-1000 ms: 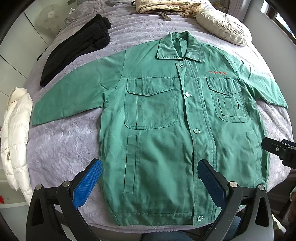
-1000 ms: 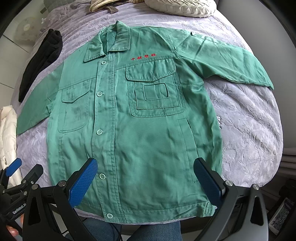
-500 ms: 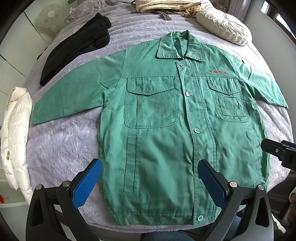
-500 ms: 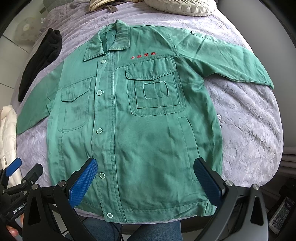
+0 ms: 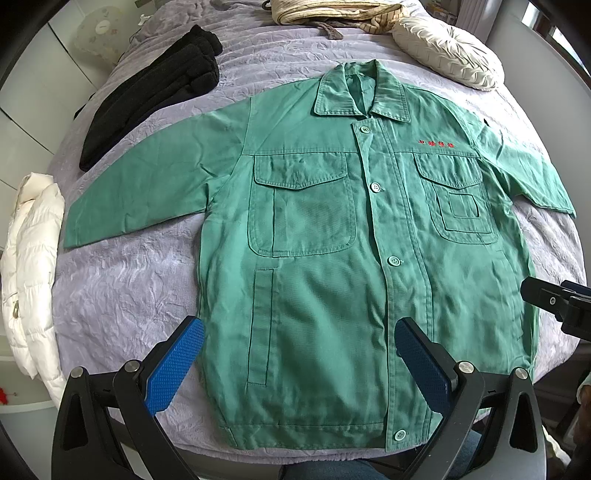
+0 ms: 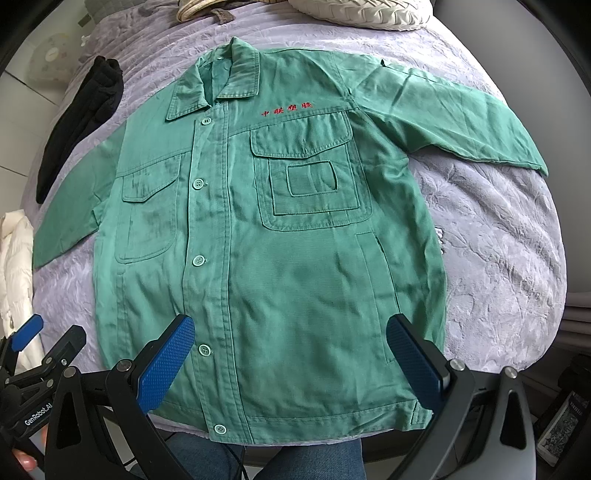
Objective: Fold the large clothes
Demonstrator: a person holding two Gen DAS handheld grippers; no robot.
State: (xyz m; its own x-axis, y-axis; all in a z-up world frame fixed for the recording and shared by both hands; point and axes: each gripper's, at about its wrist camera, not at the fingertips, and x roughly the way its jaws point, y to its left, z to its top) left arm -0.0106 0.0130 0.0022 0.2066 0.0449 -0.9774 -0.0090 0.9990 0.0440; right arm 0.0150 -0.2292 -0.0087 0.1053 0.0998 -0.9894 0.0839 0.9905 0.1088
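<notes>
A green work jacket (image 5: 332, 258) lies flat and face up on a lilac bedspread (image 5: 122, 280), buttoned, collar far, hem near, both sleeves spread out to the sides. It also shows in the right wrist view (image 6: 288, 258). My left gripper (image 5: 299, 354) is open and empty, held above the hem's left half. My right gripper (image 6: 291, 350) is open and empty above the hem's right half. The right gripper also shows at the right edge of the left wrist view (image 5: 554, 302), and the left gripper at the lower left of the right wrist view (image 6: 33, 354).
A folded black garment (image 5: 147, 96) lies at the far left of the bed. A white puffer jacket (image 5: 29, 280) hangs at the left edge. A cream round cushion (image 5: 447, 55) and a beige striped cloth (image 5: 332, 11) lie at the far end. The bed's near edge is just below the hem.
</notes>
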